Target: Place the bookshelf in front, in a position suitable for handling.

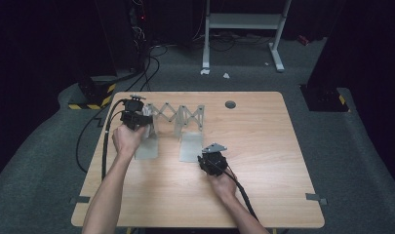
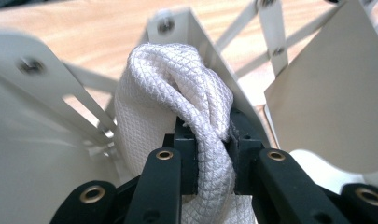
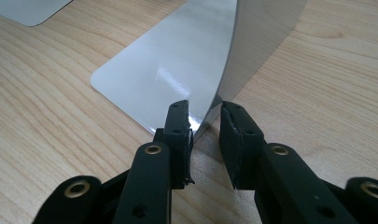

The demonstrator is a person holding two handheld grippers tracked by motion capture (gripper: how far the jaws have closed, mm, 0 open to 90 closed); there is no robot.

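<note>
Dark floor and black equipment surround a pale wooden bench [image 1: 263, 161], seen from above. Near its far left corner stands an expandable metal rack [image 1: 178, 116]: upright plates joined by a scissor lattice, with flat base plates lying toward the person. The left hand-held gripper [image 1: 136, 117] is at the rack's left end, its jaws clamped on a fold of white waffle-weave cloth [image 2: 177, 98], which bulges up between two upright plates. The right hand-held gripper [image 1: 210, 157] sits nearer the bench's middle, at the near edge of the right base plate [image 3: 177, 60]. Its jaws stand slightly apart on either side of the thin upright sheet [image 3: 261, 42], not visibly pinching it.

The rack looks light, so a pull on the cloth could probably drag or collapse it if the right side is not gripped firmly. The bunched cloth might also snag on the lattice screws. Only the left slot holds anything that can be seen.
</note>
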